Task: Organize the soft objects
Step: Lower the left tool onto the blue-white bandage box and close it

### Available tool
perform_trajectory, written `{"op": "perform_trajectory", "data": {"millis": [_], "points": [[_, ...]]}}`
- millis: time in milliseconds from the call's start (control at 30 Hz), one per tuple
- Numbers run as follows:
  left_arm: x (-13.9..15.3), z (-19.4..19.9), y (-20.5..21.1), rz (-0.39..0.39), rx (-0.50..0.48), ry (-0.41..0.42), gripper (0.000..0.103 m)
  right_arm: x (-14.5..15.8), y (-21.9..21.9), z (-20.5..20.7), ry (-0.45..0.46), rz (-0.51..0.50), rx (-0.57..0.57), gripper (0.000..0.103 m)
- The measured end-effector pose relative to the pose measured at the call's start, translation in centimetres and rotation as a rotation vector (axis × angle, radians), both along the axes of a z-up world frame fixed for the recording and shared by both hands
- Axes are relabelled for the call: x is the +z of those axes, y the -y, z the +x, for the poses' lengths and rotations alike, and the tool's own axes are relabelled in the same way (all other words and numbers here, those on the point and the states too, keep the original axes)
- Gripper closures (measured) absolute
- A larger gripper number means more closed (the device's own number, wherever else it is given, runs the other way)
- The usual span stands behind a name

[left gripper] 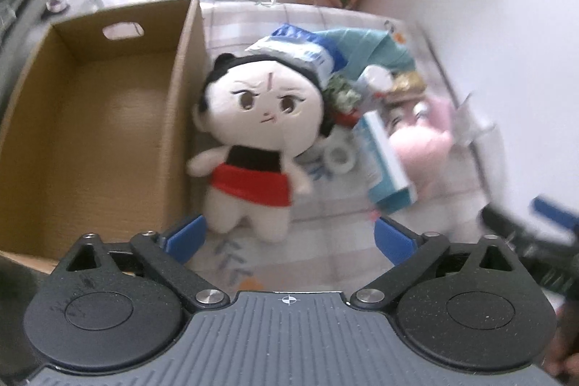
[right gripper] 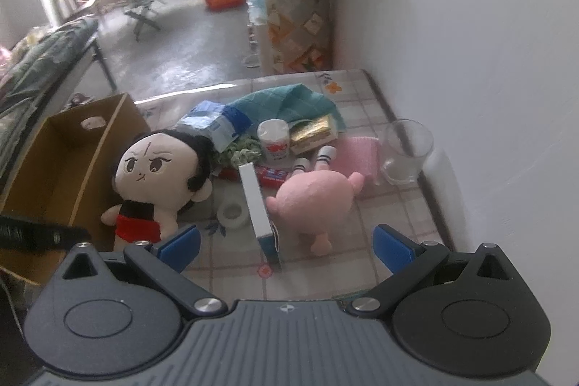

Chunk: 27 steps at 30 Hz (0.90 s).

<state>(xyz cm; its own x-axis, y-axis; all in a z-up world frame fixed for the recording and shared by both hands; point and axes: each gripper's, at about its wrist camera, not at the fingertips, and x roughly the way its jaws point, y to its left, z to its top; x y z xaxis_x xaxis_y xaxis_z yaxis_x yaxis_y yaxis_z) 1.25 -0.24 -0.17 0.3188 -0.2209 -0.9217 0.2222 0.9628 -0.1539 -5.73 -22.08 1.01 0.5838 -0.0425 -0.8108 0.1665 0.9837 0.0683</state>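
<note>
The doll [left gripper: 249, 147] is being approached: it lies on the table [right gripper: 362, 241] against the empty box [left gripper: 90, 132]. Both grippers, left [left gripper: 289, 237] and right [right gripper: 286, 241], are held wide apart, nothing gripped. Next, 1 descent onto the doll's body is called for.

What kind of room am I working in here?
Probably a lived-in home, a bedroom or living space. The work surface is a table with a checked cloth against a white wall, a bed with a quilt stands to the left, and a bare concrete floor runs toward a bright window.
</note>
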Motion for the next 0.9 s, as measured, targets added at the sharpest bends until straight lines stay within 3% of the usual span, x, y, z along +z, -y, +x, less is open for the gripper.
{"op": "perform_trajectory", "data": {"millis": [133,267,333,400,500,567,600,800,900], "points": [[-0.4,2.2,1.0,-0.075,0.047,-0.047,0.01,-2.0,0.8,1.8,-0.005,0.051,0.118,0.005],[-1.4,4.9,3.1,-0.153,0.08,-0.084,0.025,-4.2,1.0,4.2,-0.007,0.088,0.224,0.016],[-2.2,6.2,4.5,-0.19,0.08,-0.104,0.03,-6.0,1.2,5.8,-0.02,0.099,0.265,0.032],[-3.3,7.3,5.8,-0.21,0.081,-0.12,0.043,-8.1,1.6,7.4,-0.041,0.123,0.294,0.037],[-5.1,8.5,7.4,-0.205,0.073,-0.156,0.046,-11.3,2.0,9.4,-0.089,0.136,0.341,0.045],[-6.2,9.1,8.1,-0.205,0.08,-0.18,0.049,-13.0,2.1,10.2,-0.138,0.152,0.382,0.059],[-6.6,9.2,8.3,-0.208,0.088,-0.192,0.049,-13.6,2.1,10.5,-0.159,0.163,0.407,0.074],[-8.5,9.0,8.5,-0.249,0.15,-0.275,0.048,-12.7,1.8,9.6,-0.174,0.097,0.537,0.077],[-9.1,8.4,8.6,-0.261,0.176,-0.315,0.047,-12.2,3.2,9.0,-0.209,0.231,0.497,0.077]]}}
